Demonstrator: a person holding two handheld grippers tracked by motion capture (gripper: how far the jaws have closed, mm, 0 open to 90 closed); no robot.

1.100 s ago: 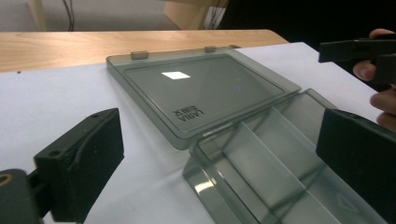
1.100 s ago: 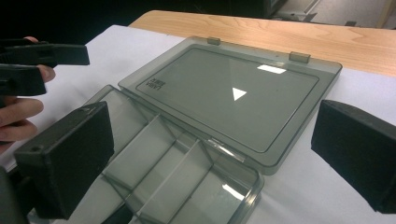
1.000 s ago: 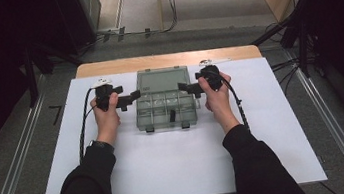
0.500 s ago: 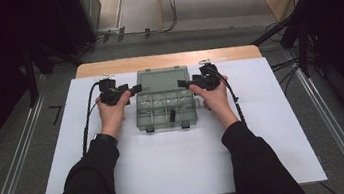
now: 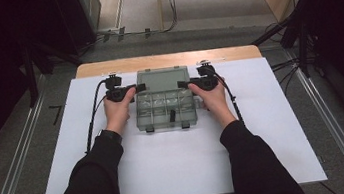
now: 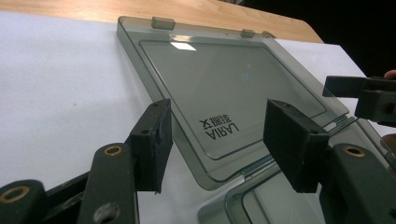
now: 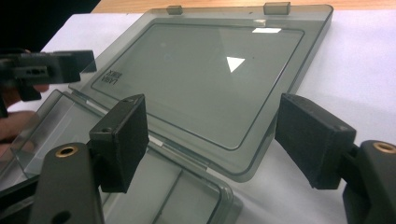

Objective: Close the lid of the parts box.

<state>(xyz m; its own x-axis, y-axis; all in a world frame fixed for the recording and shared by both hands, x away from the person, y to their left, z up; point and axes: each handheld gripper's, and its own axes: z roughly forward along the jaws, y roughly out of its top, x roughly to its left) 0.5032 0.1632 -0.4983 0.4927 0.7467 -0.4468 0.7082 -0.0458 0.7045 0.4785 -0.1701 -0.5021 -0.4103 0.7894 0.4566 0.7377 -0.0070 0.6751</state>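
Both grippers flank an open box on the white sheet: the left gripper (image 5: 134,89) at the lid's left corner, the right gripper (image 5: 184,83) at its right corner, each with jaws just closing, half apart, the corner between them but pads not touching. Centred toward the table's (image 5: 165,60) far edge, the box (image 5: 166,110) runs long axis left to right. Its smoky, glossy plastic lid (image 5: 162,79) lies flat, rectangular with rounded corners, hinged back. Clear compartments face up.

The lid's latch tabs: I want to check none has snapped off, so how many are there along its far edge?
2. Both sit on the far edge of the open lid: one latch tab near one corner, the other latch tab further along, toward the opposite corner.
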